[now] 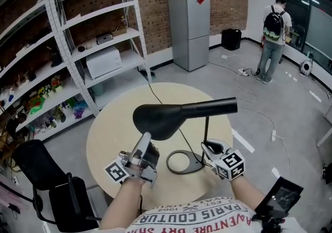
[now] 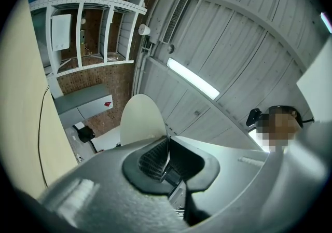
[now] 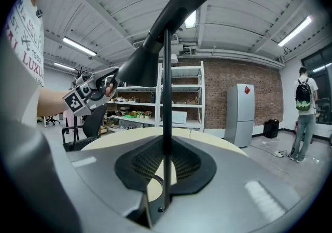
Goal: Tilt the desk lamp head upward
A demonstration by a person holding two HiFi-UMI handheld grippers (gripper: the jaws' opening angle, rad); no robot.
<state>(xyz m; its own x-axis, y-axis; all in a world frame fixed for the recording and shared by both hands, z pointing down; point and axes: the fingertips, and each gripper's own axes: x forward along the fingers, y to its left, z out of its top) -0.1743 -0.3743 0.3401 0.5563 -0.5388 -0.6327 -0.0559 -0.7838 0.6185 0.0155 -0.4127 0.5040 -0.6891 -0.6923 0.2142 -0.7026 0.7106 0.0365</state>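
Lamp status from my end: the desk lamp sits on the round table (image 1: 111,133), with its ring base (image 1: 168,162) near the edge closest to me and the thin stem (image 1: 206,129) rising from the base's right side.

The lamp head (image 1: 161,118) is up top, wide end toward the left and the narrow tube end sticking out right past the stem. In the right gripper view the lamp head (image 3: 140,66) slants, tube end high and wide end lower.

Left gripper (image 1: 145,141) points upward at the underside of the wide end. Its own view shows the left gripper (image 2: 166,162) with jaws pinched on the thin rim of the lamp head (image 2: 141,118), so it has a grip.

Right gripper (image 1: 209,149) is low on the stem, just above the base. In its view the right gripper (image 3: 165,167) has both pads clamped on the stem (image 3: 167,81), which runs straight up between them.

The left gripper (image 3: 106,79) also shows there, at the wide end's edge.

Background: shelving unit (image 1: 98,35) far left, grey fridge (image 1: 190,29) behind the table, and a person with a backpack (image 1: 273,40) well off to the right.
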